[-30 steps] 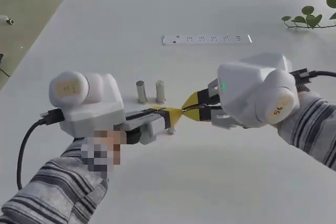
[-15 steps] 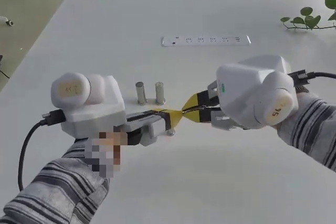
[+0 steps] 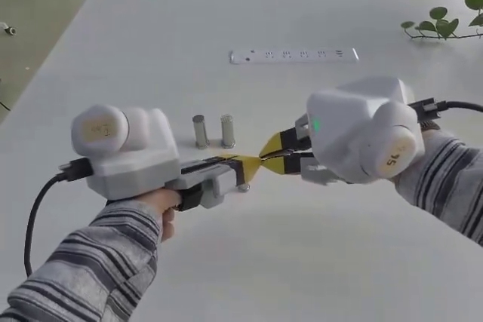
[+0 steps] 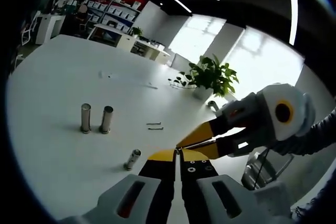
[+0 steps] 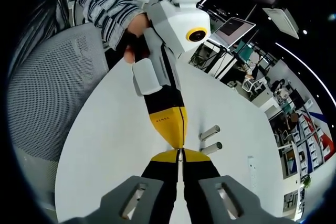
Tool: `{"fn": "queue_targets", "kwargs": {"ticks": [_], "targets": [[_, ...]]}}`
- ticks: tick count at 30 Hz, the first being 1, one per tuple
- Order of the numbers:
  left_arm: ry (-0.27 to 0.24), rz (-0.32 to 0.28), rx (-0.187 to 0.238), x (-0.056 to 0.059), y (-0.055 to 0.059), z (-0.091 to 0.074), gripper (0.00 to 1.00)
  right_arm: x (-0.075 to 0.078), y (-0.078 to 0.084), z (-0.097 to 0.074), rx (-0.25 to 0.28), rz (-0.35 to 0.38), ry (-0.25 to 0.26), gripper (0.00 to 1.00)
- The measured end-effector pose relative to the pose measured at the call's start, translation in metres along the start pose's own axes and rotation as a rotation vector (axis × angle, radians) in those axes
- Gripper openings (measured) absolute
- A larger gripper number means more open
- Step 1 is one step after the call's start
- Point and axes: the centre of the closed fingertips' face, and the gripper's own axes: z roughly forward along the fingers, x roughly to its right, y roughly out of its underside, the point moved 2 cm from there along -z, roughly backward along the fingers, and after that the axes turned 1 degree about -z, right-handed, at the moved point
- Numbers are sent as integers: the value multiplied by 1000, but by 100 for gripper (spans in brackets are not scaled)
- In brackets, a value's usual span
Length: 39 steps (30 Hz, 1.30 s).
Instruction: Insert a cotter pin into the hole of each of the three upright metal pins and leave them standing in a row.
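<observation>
Two metal pins [image 3: 200, 131] [image 3: 228, 130] stand upright side by side on the white table [image 3: 249, 262]. A third pin [image 4: 132, 159] rests nearer, looking tilted; in the head view it pokes out under the left jaws [image 3: 244, 186]. Two cotter pins [image 4: 154, 126] lie loose beyond it. My left gripper [image 3: 255, 164] and right gripper [image 3: 264, 158] meet tip to tip above the table, both shut. A thin cotter pin [image 4: 178, 151] is pinched where the tips touch. The right gripper view looks along the left gripper [image 5: 173, 124] with two pins [image 5: 211, 140] behind it.
A white power strip [image 3: 294, 55] lies at the back of the table. Plant leaves [image 3: 441, 24] reach in at the far right edge. A black cable [image 3: 34, 216] trails from the left gripper. A mesh chair [image 5: 58, 93] stands beside the table.
</observation>
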Motion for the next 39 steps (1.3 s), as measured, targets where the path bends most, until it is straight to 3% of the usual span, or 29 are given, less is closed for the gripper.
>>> {"fn": "queue_targets", "kwargs": {"ticks": [6, 9, 11, 15, 17, 21, 24, 31, 39], "targets": [[14, 12, -2, 1, -1, -1, 0, 0, 5, 1, -5, 42, 7, 0], [18, 35, -6, 0, -1, -2, 0, -3, 9, 2, 10, 146, -5, 2], [15, 80, -20, -1, 1, -4, 0, -5, 12, 2, 26, 219, -21, 3], [1, 231, -67, -6, 8, -7, 0, -5, 15, 0, 67, 355, -36, 5], [26, 268, -62, -3, 10, -8, 0, -2, 20, 0, 86, 440, -42, 6], [23, 398, -80, -4, 14, -11, 0, -3, 24, 0, 129, 586, -72, 8], [48, 427, -85, -1, 17, -12, 0, -9, 20, -2, 184, 673, -130, 9], [119, 518, -127, 5, 24, -14, 0, -28, 13, -4, 225, 745, -234, 8], [180, 538, -148, 15, 31, -14, 0, -43, 4, -5, 248, 750, -307, 5]]}}
